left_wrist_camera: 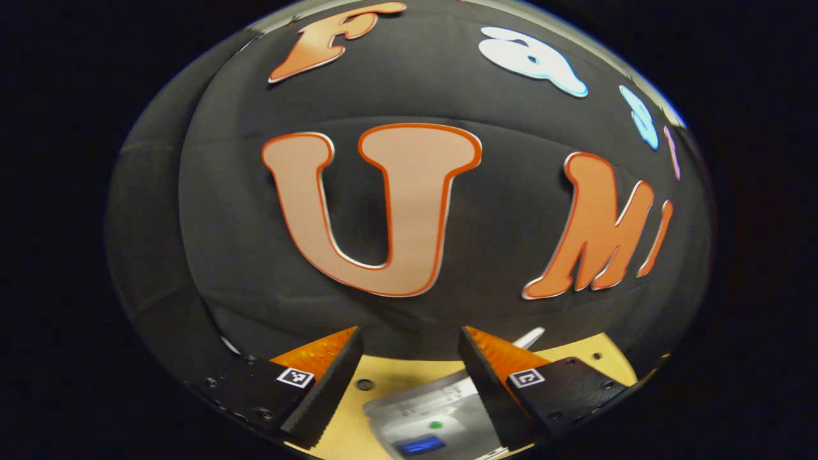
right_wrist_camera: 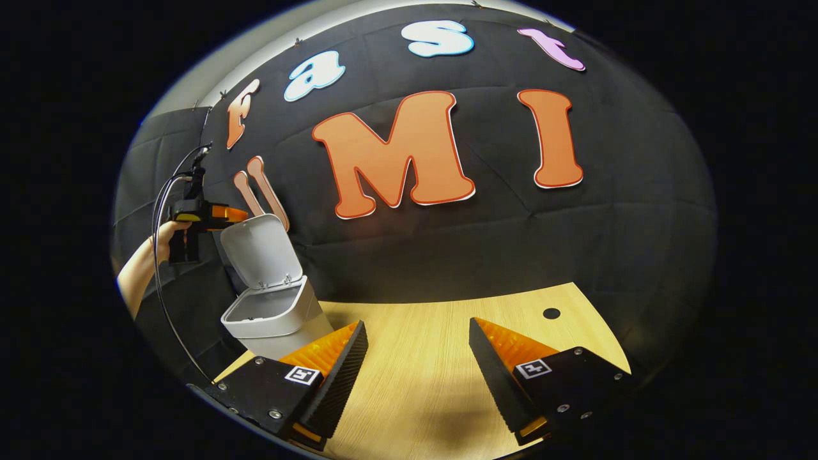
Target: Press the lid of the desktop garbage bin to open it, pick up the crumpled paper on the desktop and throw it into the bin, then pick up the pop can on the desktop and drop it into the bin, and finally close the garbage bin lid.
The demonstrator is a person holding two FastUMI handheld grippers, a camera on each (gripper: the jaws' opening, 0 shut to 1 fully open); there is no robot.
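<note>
Wooden desktop (right_wrist_camera: 434, 345), open-lidded garbage bin (right_wrist_camera: 275, 316)

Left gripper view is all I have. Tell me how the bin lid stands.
Observer: In the right gripper view the lid stands upright, open above the bin.
Operator: Place my left gripper against it.
Observer: The left gripper is at the lid's top edge, held by a hand. I cannot tell whether it touches.
Operator: Report the right gripper.
Observer: The right gripper is open over the wooden table, beside the bin and holding nothing.
</note>
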